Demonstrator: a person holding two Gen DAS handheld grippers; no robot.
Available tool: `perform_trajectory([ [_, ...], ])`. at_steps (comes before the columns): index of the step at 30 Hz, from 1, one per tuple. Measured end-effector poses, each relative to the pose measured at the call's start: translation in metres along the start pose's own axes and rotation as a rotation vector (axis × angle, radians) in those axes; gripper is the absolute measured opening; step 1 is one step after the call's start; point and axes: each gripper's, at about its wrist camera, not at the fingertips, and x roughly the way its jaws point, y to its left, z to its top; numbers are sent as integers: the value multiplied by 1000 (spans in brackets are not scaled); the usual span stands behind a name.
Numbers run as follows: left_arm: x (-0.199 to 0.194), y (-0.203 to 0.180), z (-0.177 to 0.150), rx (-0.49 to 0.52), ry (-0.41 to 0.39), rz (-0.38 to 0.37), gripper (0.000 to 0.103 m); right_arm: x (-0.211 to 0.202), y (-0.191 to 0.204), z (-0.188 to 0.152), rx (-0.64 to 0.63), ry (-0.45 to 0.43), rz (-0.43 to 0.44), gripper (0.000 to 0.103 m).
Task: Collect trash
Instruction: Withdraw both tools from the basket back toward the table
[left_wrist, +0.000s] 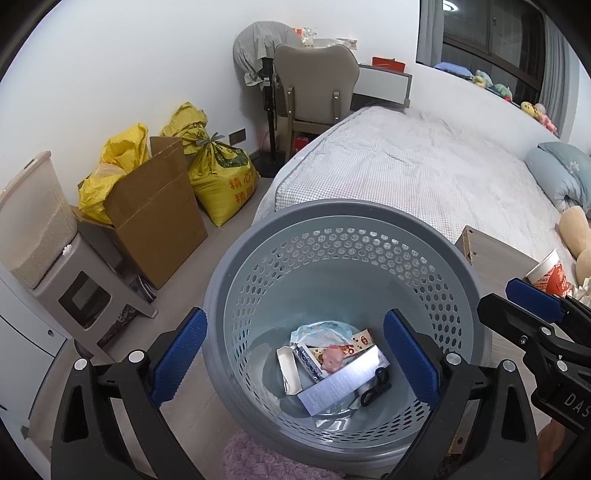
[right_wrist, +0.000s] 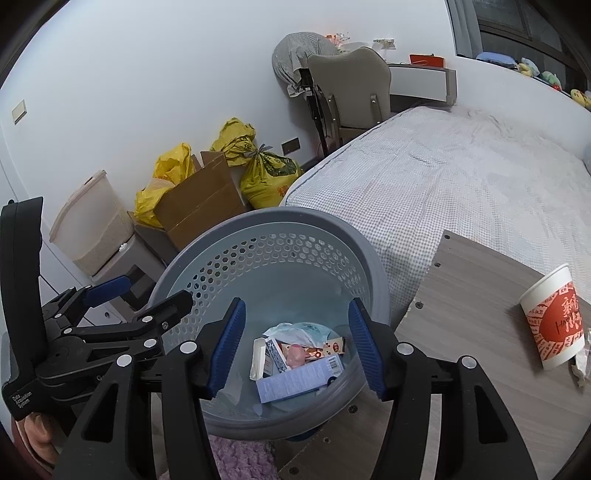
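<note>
The trash (left_wrist: 332, 363) lies at the bottom of the grey perforated bin (left_wrist: 347, 229), right under both my hands: a pale blue flat box (right_wrist: 295, 380), a white carton (left_wrist: 288, 369), a small pink toy (left_wrist: 332, 360), a snack wrapper (right_wrist: 332, 349), a crumpled pale bag (left_wrist: 319, 330) and a black clip (left_wrist: 376, 386). My left fingers (left_wrist: 295, 354) stand wide apart above the bin's near rim with nothing between them; one blue pad (left_wrist: 179, 354) hangs outside the wall, the other over the inside. My right fingers (right_wrist: 293, 347) are parted too, less widely, and hold nothing; the trash shows in the gap between them. Each of my grippers shows at the edge of the other's view, side by side over the bin.

A pink fluffy rug (left_wrist: 258, 461) lies on the floor at the bin's foot. Just to the right stands a wood-grain tabletop (right_wrist: 480, 280) carrying a white and red paper cup (right_wrist: 552, 317), tilted, and some crumpled paper at the frame's edge.

Beyond the bin stretches the bed (left_wrist: 424, 173) with its checked cover. To the left, against the wall, sit a rice dispenser (left_wrist: 40, 229), a cardboard box (left_wrist: 159, 214) and yellow sacks (left_wrist: 221, 177). Farther off are a chair (left_wrist: 314, 85) and a desk (left_wrist: 384, 83).
</note>
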Motion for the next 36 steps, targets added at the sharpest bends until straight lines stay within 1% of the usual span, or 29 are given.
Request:
perform_trajectory([
  [7,-4,-8,-3,15,-12,-5,96,-11,-7,-7,15,-9,-27,58],
  [12,-5,-21,-7,36,-5,-31,96,-22,-17,-17,34,-16,-64,58],
  [17,-10,-43,-9,56,-14,-65,96,-39,-34,-28,66,-28,-108,58],
  [20,-13,-57,-11,70,-18,-87,96,-52,-48,-36,94,-36,-139,58],
  [23,-15,-72,-12,83,-17,-112,96,-67,-65,-45,128,-45,-173,62],
  [30,-17,-109,-18,133,-1,-169,96,-105,-102,-68,194,-81,-269,62],
  [36,-22,-144,-21,171,0,-214,96,-132,-142,-88,267,-100,-347,62],
])
